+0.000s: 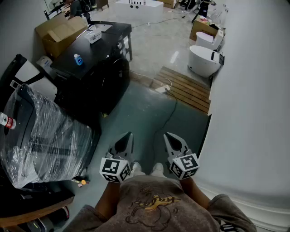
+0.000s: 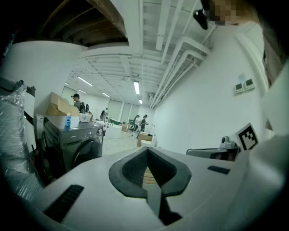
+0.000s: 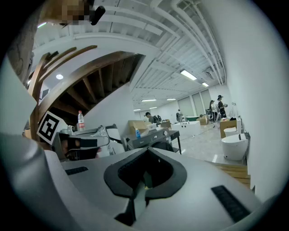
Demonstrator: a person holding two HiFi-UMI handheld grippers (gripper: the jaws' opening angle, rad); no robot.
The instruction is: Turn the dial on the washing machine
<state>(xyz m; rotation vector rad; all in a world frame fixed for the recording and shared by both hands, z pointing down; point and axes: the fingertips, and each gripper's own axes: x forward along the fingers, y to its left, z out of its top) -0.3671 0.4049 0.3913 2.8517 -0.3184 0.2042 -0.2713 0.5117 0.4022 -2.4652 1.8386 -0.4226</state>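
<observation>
**While both grippers sit closed, the washer stands well off**

As the person stands on the grey floor, the left gripper (image 1: 129, 136) and the right gripper (image 1: 167, 136) are held side by side just in front of the body, a little below level. Each gripper's own view shows its jaws pressed together with nothing between them. A pair of white shoes (image 1: 146, 169) shows just beneath them.

To the left, close by, sits a bulky plastic-wrapped item (image 1: 41, 136). Beyond it, well apart from both grippers, is the dark front-loading washing machine (image 1: 97, 79), with a small blue bottle (image 1: 78, 59) upright on its top. In the left gripper view a small round knob on the upper front panel looks to be the dial (image 2: 100, 131), though it is too small to be sure.

Farther on and to the right, a wooden pallet (image 1: 183, 88) lies on the floor by the white wall (image 1: 253, 113), with a white toilet (image 1: 204, 61) past it. A cardboard box (image 1: 59, 29) stands behind the machine, and a white bathtub (image 1: 138, 9) lies farthest off.
</observation>
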